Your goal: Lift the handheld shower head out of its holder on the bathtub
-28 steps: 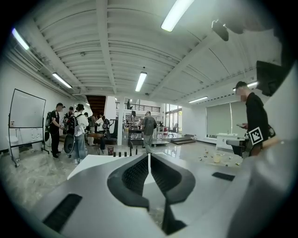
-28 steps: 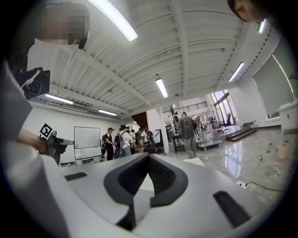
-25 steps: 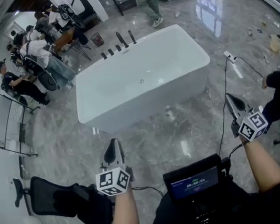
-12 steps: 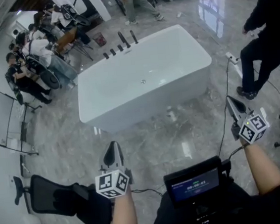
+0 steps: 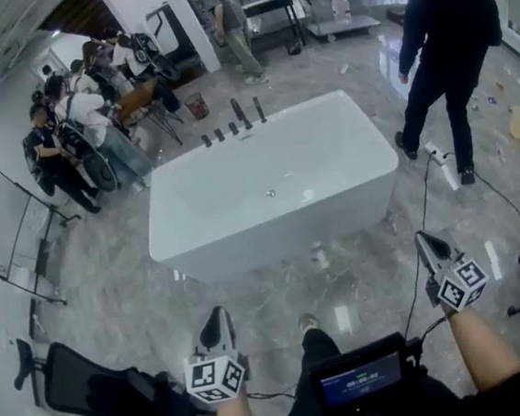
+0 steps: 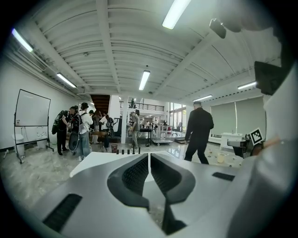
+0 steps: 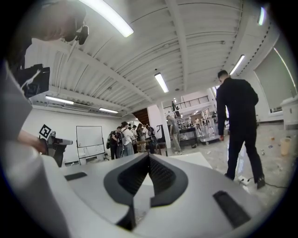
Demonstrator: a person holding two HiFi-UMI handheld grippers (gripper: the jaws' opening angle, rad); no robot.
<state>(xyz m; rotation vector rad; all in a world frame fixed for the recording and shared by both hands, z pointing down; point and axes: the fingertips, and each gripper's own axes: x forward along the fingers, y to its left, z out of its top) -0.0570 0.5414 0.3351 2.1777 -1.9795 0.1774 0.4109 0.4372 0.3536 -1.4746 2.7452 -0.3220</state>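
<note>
Left gripper and right gripper, both closed and empty, face the tub. Go round to the far-rim fittings, one probably the shower head, and open the jaws before reaching.

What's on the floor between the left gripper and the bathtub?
Nothing: the head view shows only bare marble floor between the left gripper and the bathtub.

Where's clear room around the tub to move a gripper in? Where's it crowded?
Free: mostly bare floor between the bathtub near wall, the left gripper and the right gripper; the basin and near rim are bare. Crowded: black taps on the far rim, group of people behind them, person in black and cable at right.
</note>
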